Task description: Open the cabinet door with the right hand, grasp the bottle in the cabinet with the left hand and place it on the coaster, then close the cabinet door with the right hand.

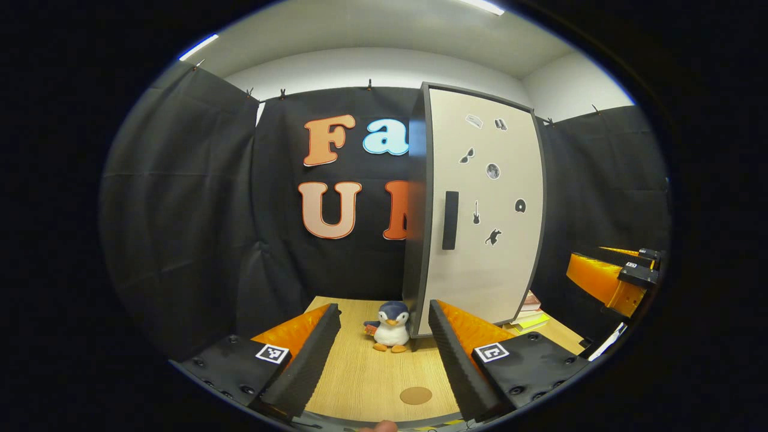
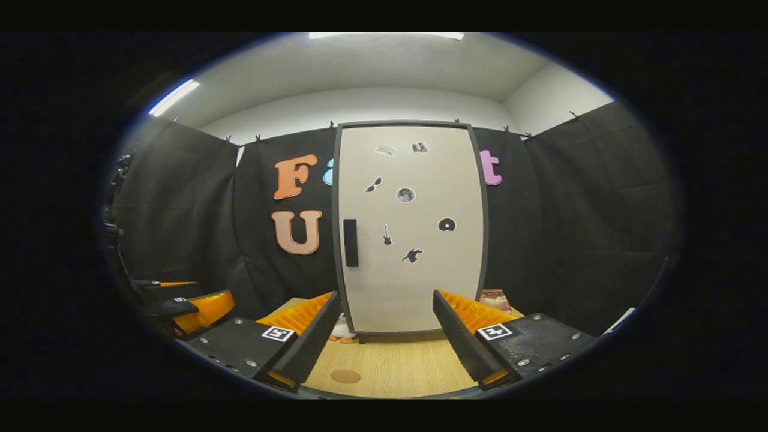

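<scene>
Cabinet door (image 2: 411,228) closed, dark handle (image 2: 350,242) on its left edge. Both grippers' fingers spread wide, empty: left gripper (image 1: 384,345), right gripper (image 2: 387,327), held above tabletop (image 1: 372,372). Coaster (image 1: 416,395) bare, near front edge. Toy penguin (image 1: 391,327) just beside cabinet corner. Bottle out of sight.

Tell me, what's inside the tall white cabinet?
Can't tell. The tall white cabinet's door is shut, covering everything inside. Only little stickers and its black handle show on the front.
</scene>
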Tool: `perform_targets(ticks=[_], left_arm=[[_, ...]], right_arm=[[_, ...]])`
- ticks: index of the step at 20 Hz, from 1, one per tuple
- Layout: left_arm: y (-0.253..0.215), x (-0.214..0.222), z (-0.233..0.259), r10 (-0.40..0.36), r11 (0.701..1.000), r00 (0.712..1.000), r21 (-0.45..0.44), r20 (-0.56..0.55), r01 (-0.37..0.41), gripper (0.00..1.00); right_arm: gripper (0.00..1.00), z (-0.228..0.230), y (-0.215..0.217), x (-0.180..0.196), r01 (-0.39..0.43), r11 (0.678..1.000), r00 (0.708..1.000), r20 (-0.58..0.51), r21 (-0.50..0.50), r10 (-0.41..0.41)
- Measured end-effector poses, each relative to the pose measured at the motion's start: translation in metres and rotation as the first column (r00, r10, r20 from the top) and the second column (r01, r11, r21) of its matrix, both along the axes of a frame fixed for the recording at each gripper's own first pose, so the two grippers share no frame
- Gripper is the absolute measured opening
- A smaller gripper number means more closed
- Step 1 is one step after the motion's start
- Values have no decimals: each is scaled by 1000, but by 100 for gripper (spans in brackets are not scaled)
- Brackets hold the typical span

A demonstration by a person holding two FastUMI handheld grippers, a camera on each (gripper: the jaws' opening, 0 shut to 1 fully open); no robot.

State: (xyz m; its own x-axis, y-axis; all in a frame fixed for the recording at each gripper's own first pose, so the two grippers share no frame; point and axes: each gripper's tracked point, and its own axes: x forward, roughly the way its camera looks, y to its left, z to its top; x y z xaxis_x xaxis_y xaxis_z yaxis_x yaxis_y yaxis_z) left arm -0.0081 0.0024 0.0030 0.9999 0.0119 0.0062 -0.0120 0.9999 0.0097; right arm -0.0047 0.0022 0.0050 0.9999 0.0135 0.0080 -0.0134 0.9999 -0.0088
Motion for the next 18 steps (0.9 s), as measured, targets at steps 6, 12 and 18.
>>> perform_targets(ticks=[6, 12, 18], left_arm=[[5, 4, -1, 3, 1000, 1000, -5, -6, -3, 94], [13, 14, -1, -4, 1000, 1000, -5, -9, 4, 96], [38, 37, -3, -22, 999, 1000, -30, -19, 22, 94]], right_arm=[[95, -1, 6, 3, -5, 1000, 1000, -3, -5, 5], [95, -1, 14, 15, -4, 1000, 1000, -4, 1, 4], [95, 3, 39, 43, 2, 1000, 1000, -4, -5, -2]])
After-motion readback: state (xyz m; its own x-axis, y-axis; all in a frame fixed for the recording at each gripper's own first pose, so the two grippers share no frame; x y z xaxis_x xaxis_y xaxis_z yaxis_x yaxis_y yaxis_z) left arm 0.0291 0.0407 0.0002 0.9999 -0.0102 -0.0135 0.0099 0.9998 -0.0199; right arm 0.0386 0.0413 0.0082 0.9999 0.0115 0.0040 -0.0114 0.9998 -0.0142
